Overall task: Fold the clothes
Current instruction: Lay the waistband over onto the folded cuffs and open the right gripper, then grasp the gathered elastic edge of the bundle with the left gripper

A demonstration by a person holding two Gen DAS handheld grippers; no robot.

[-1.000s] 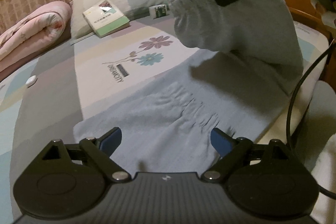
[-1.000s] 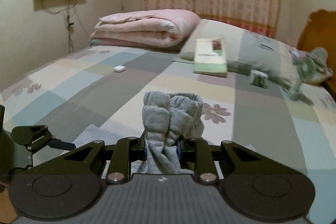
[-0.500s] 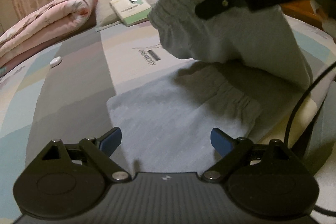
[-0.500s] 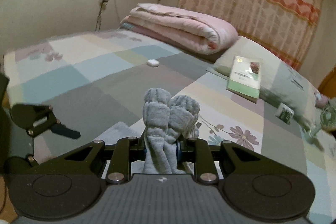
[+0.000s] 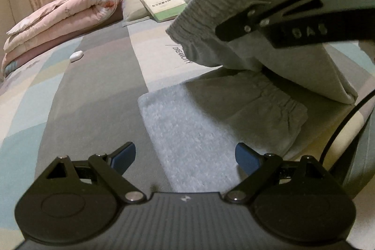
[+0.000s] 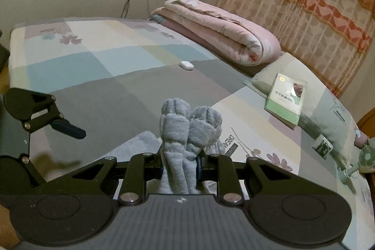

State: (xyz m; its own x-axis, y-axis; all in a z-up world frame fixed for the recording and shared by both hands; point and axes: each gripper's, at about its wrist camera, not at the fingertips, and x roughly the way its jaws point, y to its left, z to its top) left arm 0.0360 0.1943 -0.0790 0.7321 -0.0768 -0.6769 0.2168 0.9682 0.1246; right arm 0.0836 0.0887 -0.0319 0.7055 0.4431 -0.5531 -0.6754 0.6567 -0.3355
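A grey garment (image 5: 194,132) with elastic ribbed cuffs lies partly flat on the bed. My right gripper (image 6: 180,164) is shut on its bunched ribbed end (image 6: 189,125) and holds that end up over the flat part, so the cloth hangs folded back. In the left wrist view the lifted part (image 5: 234,22) hangs at the upper right, pinched by the right gripper (image 5: 248,15). My left gripper (image 5: 185,156) hovers open over the near edge of the flat cloth, nothing between its blue pads (image 5: 123,155). In the right wrist view one of its fingers (image 6: 68,129) shows at the left.
The patchwork bedsheet (image 5: 89,90) spreads to the left. A rolled pink quilt (image 6: 225,36) lies at the far side, a green book (image 6: 287,97) on a pillow (image 6: 328,114), a small white case (image 6: 186,65), a small fan (image 6: 365,159). A black cable (image 5: 339,130) hangs at the right.
My right gripper has carried the bunched cuff end leftward and lower over the flat cloth, rolling as it went. The left gripper shifted sideways along the garment's near edge and stayed open.
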